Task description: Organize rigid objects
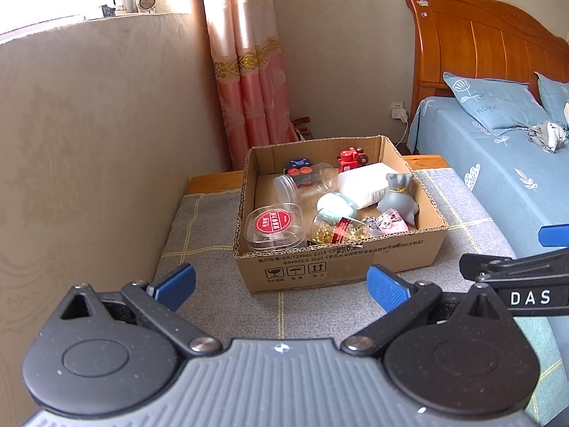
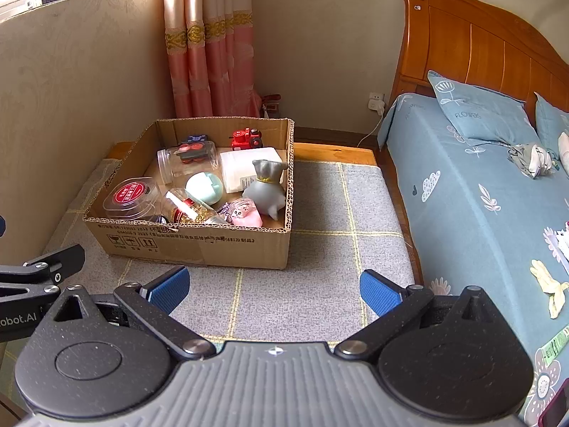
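An open cardboard box (image 1: 334, 263) (image 2: 199, 245) stands on a grey checked bench cushion (image 1: 213, 277) (image 2: 320, 249). It holds a clear tub with a red label (image 1: 275, 226) (image 2: 131, 195), a clear jar lying on its side (image 1: 306, 181) (image 2: 186, 162), a red toy engine (image 1: 352, 158) (image 2: 247, 138), a white box (image 1: 366, 181) (image 2: 245, 170), a grey figurine (image 1: 398, 194) (image 2: 266, 186), a mint egg-shaped case (image 1: 336, 206) (image 2: 204, 186), a bottle of gold capsules (image 1: 338, 229) (image 2: 188, 210) and a pink toy (image 1: 391, 222) (image 2: 245, 213). My left gripper (image 1: 281, 286) is open and empty in front of the box. My right gripper (image 2: 274, 288) is open and empty, right of the left one.
A beige wall (image 1: 89, 142) bounds the bench on the left. A bed with a blue sheet (image 1: 498, 178) (image 2: 480, 195) and wooden headboard (image 2: 480, 46) lies on the right. A pink curtain (image 1: 249, 82) (image 2: 206, 53) hangs behind the box. The right gripper's arm shows in the left wrist view (image 1: 515, 277).
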Demonstrator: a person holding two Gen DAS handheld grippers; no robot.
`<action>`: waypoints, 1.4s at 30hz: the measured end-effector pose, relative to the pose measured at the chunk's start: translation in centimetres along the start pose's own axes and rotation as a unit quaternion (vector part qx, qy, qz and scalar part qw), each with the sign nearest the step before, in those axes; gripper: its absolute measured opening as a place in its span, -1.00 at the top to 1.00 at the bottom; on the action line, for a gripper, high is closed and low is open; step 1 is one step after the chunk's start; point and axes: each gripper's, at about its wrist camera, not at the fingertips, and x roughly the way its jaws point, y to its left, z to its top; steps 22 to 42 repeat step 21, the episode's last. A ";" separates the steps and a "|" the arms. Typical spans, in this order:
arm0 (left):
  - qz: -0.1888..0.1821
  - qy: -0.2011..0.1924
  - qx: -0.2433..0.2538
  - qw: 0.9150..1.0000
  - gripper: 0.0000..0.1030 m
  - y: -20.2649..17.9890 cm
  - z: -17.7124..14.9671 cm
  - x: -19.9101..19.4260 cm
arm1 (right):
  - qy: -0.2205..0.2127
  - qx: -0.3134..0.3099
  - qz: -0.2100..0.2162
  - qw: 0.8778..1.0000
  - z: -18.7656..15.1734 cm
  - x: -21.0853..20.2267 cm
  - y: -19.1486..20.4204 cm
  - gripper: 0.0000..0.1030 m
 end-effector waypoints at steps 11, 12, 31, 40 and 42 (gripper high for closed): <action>0.002 -0.004 0.002 1.000 -0.98 -0.2 0.0 -0.5 | -0.003 0.000 0.002 1.000 0.0 -0.3 -0.2 -1.00; 0.002 -0.004 0.003 1.000 -0.98 -0.3 0.0 -0.5 | -0.003 0.001 0.003 1.000 0.0 -0.3 -0.2 -1.00; 0.002 -0.006 0.005 1.000 -0.98 -0.4 0.1 -0.8 | -0.006 -0.001 0.005 1.000 0.0 -0.7 -0.4 -1.00; 0.002 -0.006 0.005 1.000 -0.98 -0.4 0.1 -0.8 | -0.006 -0.001 0.005 1.000 0.0 -0.7 -0.4 -1.00; 0.002 -0.006 0.005 1.000 -0.98 -0.4 0.1 -0.8 | -0.006 -0.001 0.005 1.000 0.0 -0.7 -0.4 -1.00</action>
